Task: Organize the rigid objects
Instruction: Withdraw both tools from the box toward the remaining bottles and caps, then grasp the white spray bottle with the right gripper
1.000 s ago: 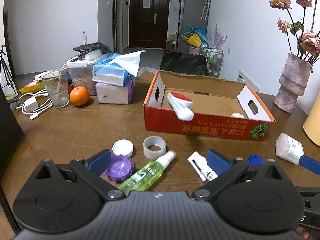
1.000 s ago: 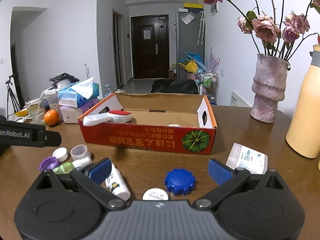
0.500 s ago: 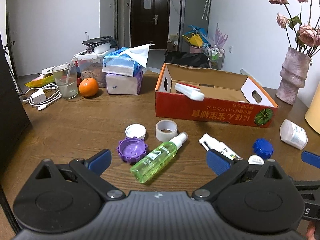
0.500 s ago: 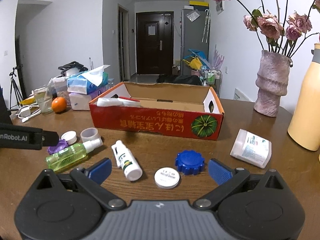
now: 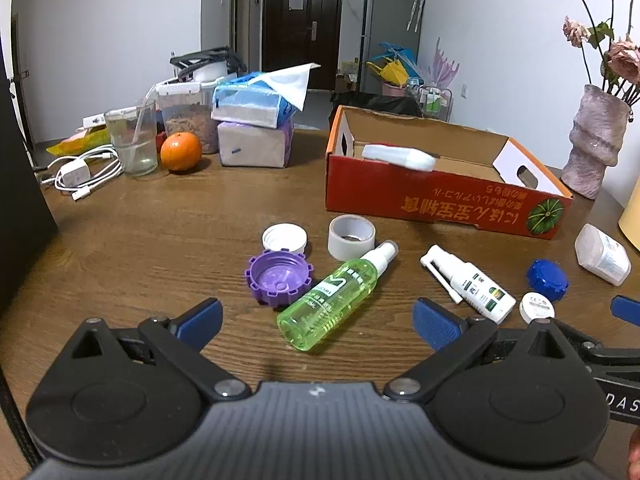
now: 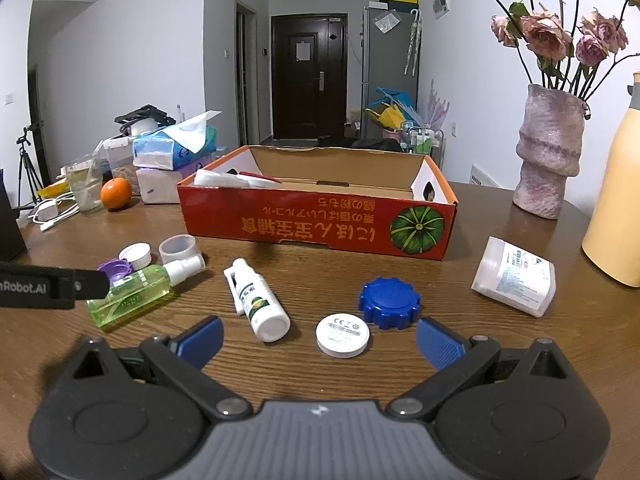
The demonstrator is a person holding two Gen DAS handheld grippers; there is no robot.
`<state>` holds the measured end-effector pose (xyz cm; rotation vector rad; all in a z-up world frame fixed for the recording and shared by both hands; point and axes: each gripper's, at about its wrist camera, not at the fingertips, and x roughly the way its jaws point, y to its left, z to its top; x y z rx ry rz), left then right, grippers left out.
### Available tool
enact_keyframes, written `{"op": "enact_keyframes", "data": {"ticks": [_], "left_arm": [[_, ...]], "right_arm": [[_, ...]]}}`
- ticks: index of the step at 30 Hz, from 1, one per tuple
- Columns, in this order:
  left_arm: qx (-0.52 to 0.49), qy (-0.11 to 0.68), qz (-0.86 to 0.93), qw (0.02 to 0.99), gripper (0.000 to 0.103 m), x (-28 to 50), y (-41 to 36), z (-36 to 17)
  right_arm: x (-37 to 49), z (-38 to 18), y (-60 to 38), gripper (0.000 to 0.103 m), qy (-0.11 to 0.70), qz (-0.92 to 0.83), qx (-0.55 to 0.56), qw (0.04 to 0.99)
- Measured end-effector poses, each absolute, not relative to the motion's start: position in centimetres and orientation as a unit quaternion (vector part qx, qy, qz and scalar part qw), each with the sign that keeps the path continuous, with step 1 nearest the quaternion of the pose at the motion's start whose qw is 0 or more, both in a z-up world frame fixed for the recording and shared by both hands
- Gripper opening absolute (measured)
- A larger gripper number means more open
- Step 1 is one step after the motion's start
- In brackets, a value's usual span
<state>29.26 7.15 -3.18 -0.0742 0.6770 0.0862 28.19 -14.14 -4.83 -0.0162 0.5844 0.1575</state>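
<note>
A red cardboard box (image 5: 448,198) (image 6: 320,224) stands on the wooden table with a white and red object (image 5: 400,157) inside at its left end. In front lie a green spray bottle (image 5: 336,294) (image 6: 136,292), a purple lid (image 5: 278,276), a white cap (image 5: 285,237), a tape roll (image 5: 351,236), a white spray bottle (image 5: 468,282) (image 6: 258,300), a blue lid (image 6: 390,302), a white disc (image 6: 343,335) and a white rectangular bottle (image 6: 516,276). My left gripper (image 5: 316,318) is open above the green bottle. My right gripper (image 6: 320,338) is open near the disc.
At the back left are tissue packs (image 5: 256,128), an orange (image 5: 181,151), a glass (image 5: 132,142) and a charger cable (image 5: 80,172). A pink vase with flowers (image 6: 548,152) and a yellow bottle (image 6: 616,200) stand at the right. A dark object (image 5: 20,200) stands at the left edge.
Both grippers have drawn back from the box, staying open. The white and red object, which was in the air over the box's left end, now lies inside the box.
</note>
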Motion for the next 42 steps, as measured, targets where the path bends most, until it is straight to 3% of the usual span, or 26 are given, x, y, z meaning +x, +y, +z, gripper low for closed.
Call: {"op": "enact_keyframes", "data": {"ticks": [16, 22, 28, 34, 38, 42], "left_arm": [[-0.044, 0.345, 0.039, 0.937, 0.103, 31.8, 9.2, -4.8], [-0.049, 0.344, 0.041, 0.937, 0.103, 32.5, 10.4, -5.0], [-0.044, 0.344, 0.037, 0.937, 0.103, 33.1, 10.8, -5.1], [-0.039, 0.343, 0.033, 0.938, 0.103, 33.5, 10.9, -5.2], [-0.040, 0.343, 0.032, 0.938, 0.103, 33.7, 11.0, -5.3], [-0.040, 0.345, 0.034, 0.937, 0.103, 34.0, 11.1, -5.4]], "right_arm": [[31.5, -6.7, -10.9, 0.081, 0.269, 0.122, -0.031, 0.955], [34.0, -7.6, -9.2, 0.069, 0.284, 0.134, -0.039, 0.949], [35.7, -8.5, -8.3, 0.049, 0.305, 0.142, -0.039, 0.941], [36.7, -8.9, -7.6, 0.046, 0.318, 0.141, -0.046, 0.936], [36.9, -8.9, -7.5, 0.037, 0.319, 0.148, -0.042, 0.935], [36.9, -8.9, -7.5, 0.037, 0.321, 0.144, -0.034, 0.935]]}}
